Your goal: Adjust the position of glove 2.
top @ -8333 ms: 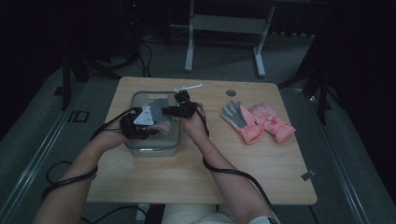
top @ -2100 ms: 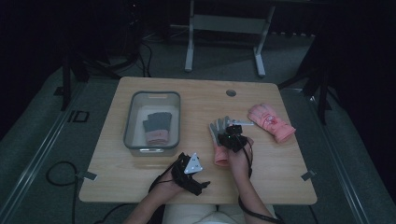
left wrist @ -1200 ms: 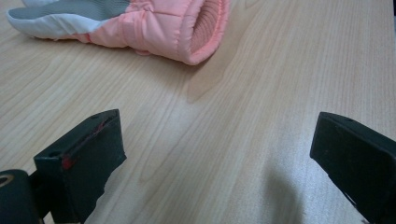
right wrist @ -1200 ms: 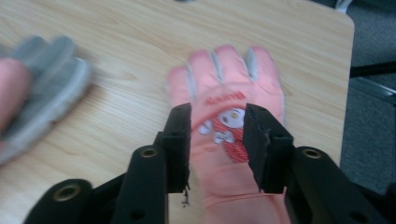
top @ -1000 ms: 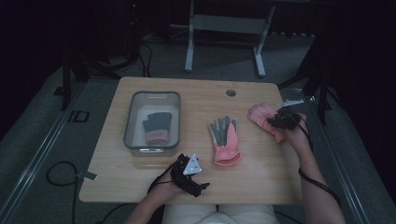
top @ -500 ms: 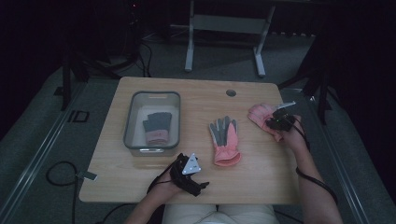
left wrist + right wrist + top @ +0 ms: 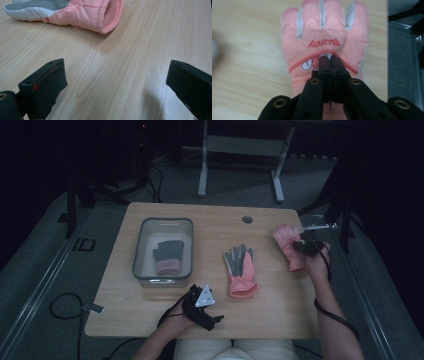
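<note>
- Grey-walled bin (image 7: 139, 251) at the table's nine o'clock holds one dark-and-pink glove (image 7: 168, 256); it lies there as it did a second ago.
- Left gripper (image 7: 202, 306) rests at six o'clock, jaws wide with bare wood between them, unmoved since the earlier frames.
- Pink glove with a grey palm (image 7: 241, 271) lies flat at the centre, untouched.
- Right gripper (image 7: 331, 61), at three o'clock, has just been closing its jaws; they now meet on a pinch of fabric on the back of the printed pink glove (image 7: 324, 40).
- That glove seems to sit on the wood still, though the dim high view leaves it uncertain.
- Judged from this, the grip is made and a carry to the bin likely follows.
</note>
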Motion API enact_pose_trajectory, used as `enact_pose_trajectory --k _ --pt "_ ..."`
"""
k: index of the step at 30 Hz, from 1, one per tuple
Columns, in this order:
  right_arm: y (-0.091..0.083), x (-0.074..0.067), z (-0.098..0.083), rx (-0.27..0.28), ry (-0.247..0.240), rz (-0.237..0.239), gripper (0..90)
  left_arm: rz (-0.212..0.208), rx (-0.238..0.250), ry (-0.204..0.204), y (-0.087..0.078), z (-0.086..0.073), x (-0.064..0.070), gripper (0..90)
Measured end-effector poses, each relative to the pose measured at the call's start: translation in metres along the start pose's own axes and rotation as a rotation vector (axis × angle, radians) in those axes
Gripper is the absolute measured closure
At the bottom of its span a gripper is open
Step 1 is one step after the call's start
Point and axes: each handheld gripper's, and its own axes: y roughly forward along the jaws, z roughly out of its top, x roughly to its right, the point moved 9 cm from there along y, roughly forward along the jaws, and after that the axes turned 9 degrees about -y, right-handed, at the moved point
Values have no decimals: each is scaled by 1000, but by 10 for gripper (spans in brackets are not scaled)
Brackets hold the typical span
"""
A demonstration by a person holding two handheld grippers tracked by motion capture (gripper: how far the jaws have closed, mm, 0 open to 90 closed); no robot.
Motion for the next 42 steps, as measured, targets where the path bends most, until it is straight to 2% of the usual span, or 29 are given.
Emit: enact_pose_trajectory --k 3,5,6,8,11,12,15,19,21,23,25,31,35,42 --pt "-28 -6 8 47 74 -7 883 5 3 0 0 0 -1 23" --pt "-46 -12 11 62 89 -28 884 6 2 1 0 0 0 23" --pt "-55 -14 12 74 115 -26 884 7 2 3 0 0 0 23" --pt "-71 -21 11 95 154 -12 885 6 2 5 -1 0 1 23" --pt "-90 -33 5 122 199 -14 886 5 3 7 -1 0 2 23" --pt "-94 -36 3 130 208 -19 886 4 3 7 0 1 2 23" --pt "-100 -46 -6 130 191 -42 886 2 4 9 -1 1 2 23" --pt "-101 -57 -23 108 206 -55 887 3 3 14 0 1 2 23" --pt "-100 -61 -31 103 232 -47 887 -1 5 13 0 1 3 22" --pt "-96 -65 -38 95 232 -44 887 0 1 22 -1 1 3 23" --pt "-90 -65 -43 75 227 -53 887 -4 -7 25 0 0 4 23" --pt "-69 -67 -57 46 270 -51 887 -4 -9 27 0 0 4 23" --pt "-53 -69 -63 6 274 -47 886 -4 -12 26 1 -1 4 23" --pt "-31 -69 -71 -30 273 -44 873 -8 -10 24 1 -2 5 24"
